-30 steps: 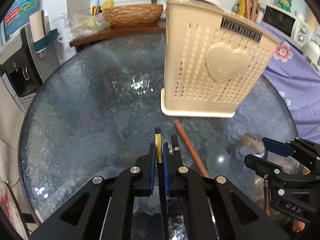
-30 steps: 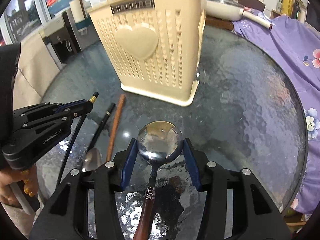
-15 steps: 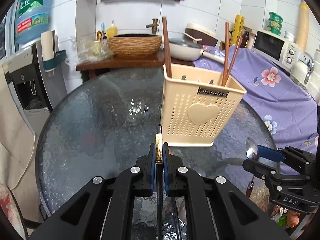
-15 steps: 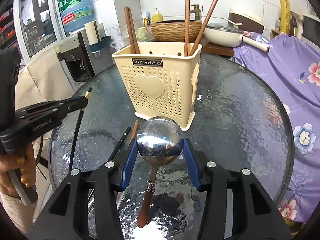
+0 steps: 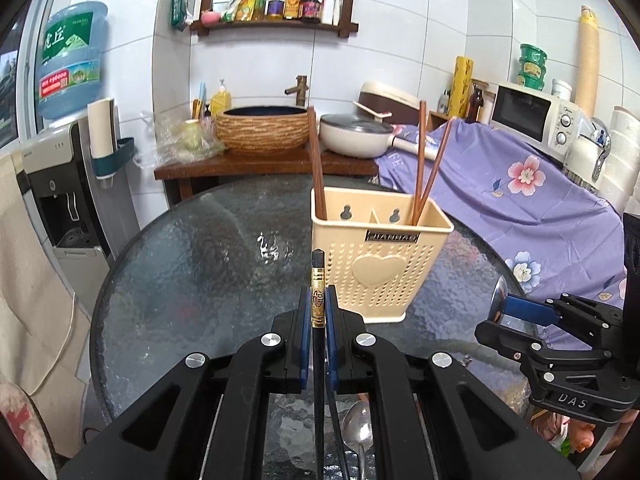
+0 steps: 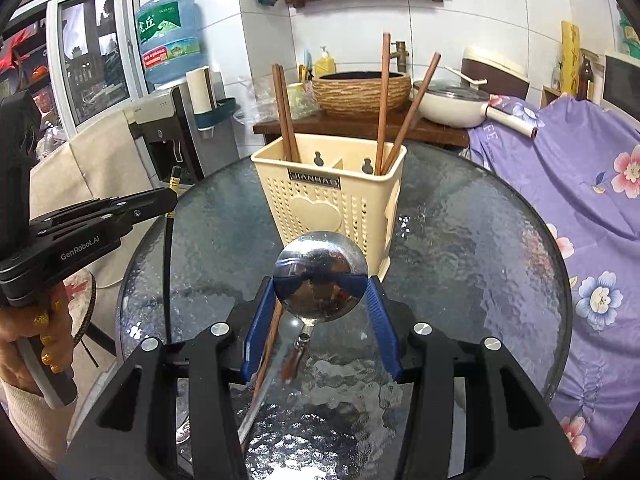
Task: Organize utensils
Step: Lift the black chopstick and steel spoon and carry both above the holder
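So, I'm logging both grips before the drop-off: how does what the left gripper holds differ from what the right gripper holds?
The left gripper pinches a thin black chopstick with a gold band, jaws nearly together; the right gripper holds a ladle-like steel spoon by its wide round bowl, jaws well apart. The chopstick is straight, dark and matte; the spoon is shiny, with a brown handle hanging below. Both are clear of the glass table, on the near side of the beige holder.

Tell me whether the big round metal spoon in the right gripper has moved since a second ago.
Yes. The spoon, clamped in the right gripper, has risen off the glass table; the cream utensil holder now sits lower and farther off.
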Demonstrator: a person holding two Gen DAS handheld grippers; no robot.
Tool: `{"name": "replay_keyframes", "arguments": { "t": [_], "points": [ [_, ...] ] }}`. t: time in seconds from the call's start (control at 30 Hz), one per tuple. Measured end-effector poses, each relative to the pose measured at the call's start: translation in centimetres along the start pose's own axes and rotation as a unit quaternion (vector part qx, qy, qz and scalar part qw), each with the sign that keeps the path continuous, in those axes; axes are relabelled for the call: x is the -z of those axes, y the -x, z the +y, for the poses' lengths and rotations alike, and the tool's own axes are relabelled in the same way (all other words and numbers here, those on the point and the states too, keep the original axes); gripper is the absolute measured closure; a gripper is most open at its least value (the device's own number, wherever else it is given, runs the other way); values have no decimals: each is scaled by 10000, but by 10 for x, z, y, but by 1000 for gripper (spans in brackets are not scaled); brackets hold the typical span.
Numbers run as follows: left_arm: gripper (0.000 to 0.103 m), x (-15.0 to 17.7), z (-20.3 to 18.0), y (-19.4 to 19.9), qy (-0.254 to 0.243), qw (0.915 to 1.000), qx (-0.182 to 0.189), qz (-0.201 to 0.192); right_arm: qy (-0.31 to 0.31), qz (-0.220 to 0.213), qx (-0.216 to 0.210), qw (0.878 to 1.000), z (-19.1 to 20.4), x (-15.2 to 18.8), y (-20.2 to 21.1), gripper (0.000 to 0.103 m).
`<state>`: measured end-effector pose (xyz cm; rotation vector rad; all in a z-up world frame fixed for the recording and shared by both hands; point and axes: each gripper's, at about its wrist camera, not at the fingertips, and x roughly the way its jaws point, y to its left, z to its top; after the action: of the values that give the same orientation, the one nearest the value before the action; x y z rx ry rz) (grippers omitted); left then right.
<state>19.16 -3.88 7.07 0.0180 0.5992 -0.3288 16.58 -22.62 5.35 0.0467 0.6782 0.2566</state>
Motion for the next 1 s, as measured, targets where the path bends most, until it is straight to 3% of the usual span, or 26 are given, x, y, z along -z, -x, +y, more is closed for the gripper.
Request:
{"name": "replay_keyframes", "arguments": {
  "t": [0.6, 0.8, 1.0],
  "points": [
    [97, -55, -13, 42, -298, 9966, 39, -774, 266, -383, 76, 9989, 2, -58, 26, 56],
    [97, -107, -24, 62, -449, 9929, 360, -1036, 332, -607, 197, 9974, -2, -99, 40, 56],
    [97, -159, -37, 61, -484, 9902, 254, -1287, 306, -924, 353, 9946, -8, -144, 50, 56]
  ]
}}
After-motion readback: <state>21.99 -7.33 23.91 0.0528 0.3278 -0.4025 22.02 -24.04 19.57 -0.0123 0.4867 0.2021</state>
